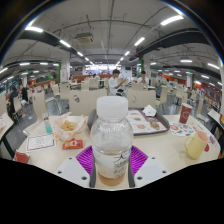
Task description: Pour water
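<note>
Table (165, 150): pale top, cluttered. Left part has a clear bag of snacks (68, 126) with a small red packet (72, 144) just in front of it and a sheet of paper (40, 142) beside that. Right part has a printed tray (146, 122), a yellow item (195, 147) near the right edge, and a red can (185, 113) behind it. Person (116, 82) seated well beyond the far edge. Chairs and tables behind, ceiling strip lights (172, 19) on.

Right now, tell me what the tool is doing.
Tool: closed on the water bottle, both purple pads pressing its sides; the bottle stands upright with its white cap on, above the table.
</note>
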